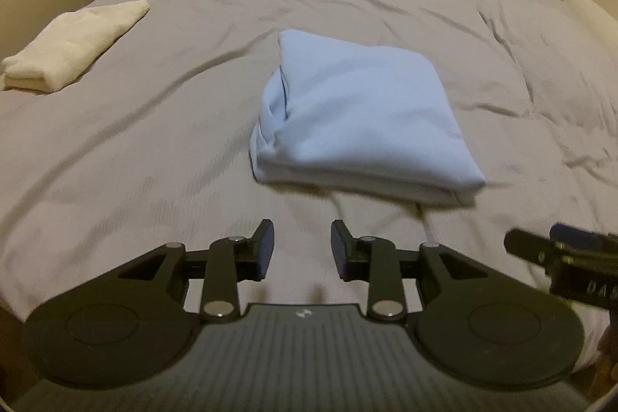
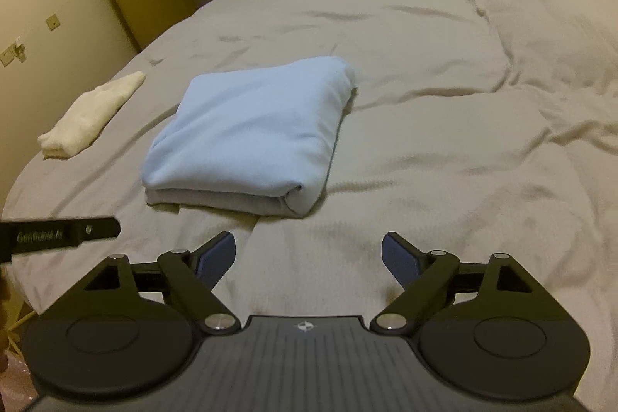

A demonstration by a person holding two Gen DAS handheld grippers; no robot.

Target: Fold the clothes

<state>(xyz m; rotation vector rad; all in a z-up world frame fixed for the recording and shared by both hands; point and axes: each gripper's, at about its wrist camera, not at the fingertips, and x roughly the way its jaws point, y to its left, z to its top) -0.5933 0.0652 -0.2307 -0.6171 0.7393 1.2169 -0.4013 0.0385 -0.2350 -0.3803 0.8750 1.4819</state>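
1. garment: your folded blue garment (image 2: pixel 247 134) lies mid-frame on the grey bed (image 2: pixel 444 149), edges free.
2. your left gripper (image 1: pixel 302 250) gapes partly, empty.
3. your right gripper (image 2: pixel 309 257) spreads wide, empty, over bare cover.
4. white towel (image 2: pixel 90 114) sits upper left, well apart.

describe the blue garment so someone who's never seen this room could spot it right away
Start at the big bed with the grey cover that fills the room. Near the middle of it, just ahead of both open grippers, lies the blue garment, folded into a thick, roughly square bundle. Its only neighbour is a white towel, folded narrow and long, off to the left near the bed's edge; the garment is pale blue and much bulkier.
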